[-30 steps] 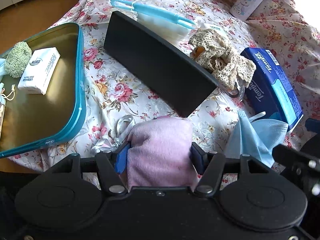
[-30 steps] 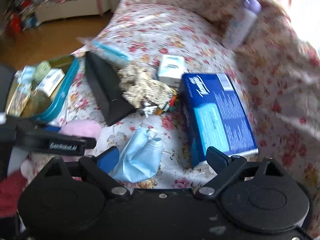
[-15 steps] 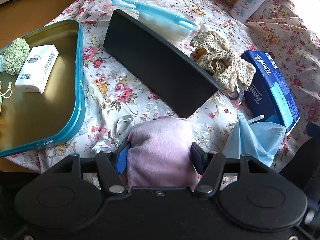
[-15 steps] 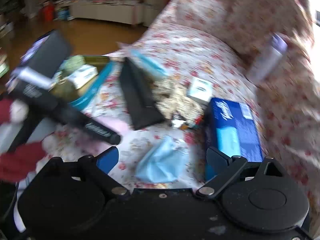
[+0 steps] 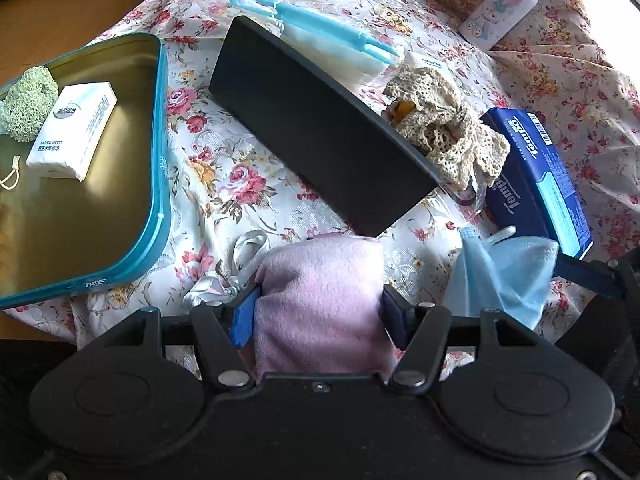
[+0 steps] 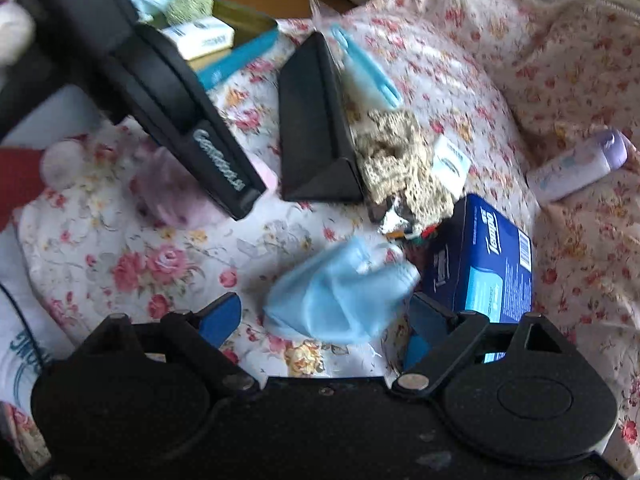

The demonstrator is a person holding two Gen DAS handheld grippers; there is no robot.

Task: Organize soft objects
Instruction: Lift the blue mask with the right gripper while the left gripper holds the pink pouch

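My left gripper [image 5: 319, 312] is shut on a folded pink cloth [image 5: 320, 280], held low over the flowered bedspread [image 5: 224, 184]. In the right wrist view the same cloth [image 6: 172, 196] shows under that gripper's black body [image 6: 216, 164]. A crumpled light-blue face mask [image 6: 340, 292] lies on the bedspread between the fingers of my right gripper [image 6: 322, 316]. Its jaws are closing, and neither pad presses on the mask. From the left wrist view the mask [image 5: 504, 276] lies right of the cloth.
A teal tin tray [image 5: 160, 184] at left holds a tissue pack [image 5: 72, 128] and a green scrunchie [image 5: 28, 104]. A black box [image 5: 320, 128], beige crochet piece [image 5: 448, 132], blue tissue box [image 5: 540, 176], bottle [image 5: 504, 4] and silver ribbon [image 5: 228, 276] lie around.
My right gripper has rolled and dropped toward the face mask, which now sits between its fingers. The left gripper still holds the pink cloth in the same place.
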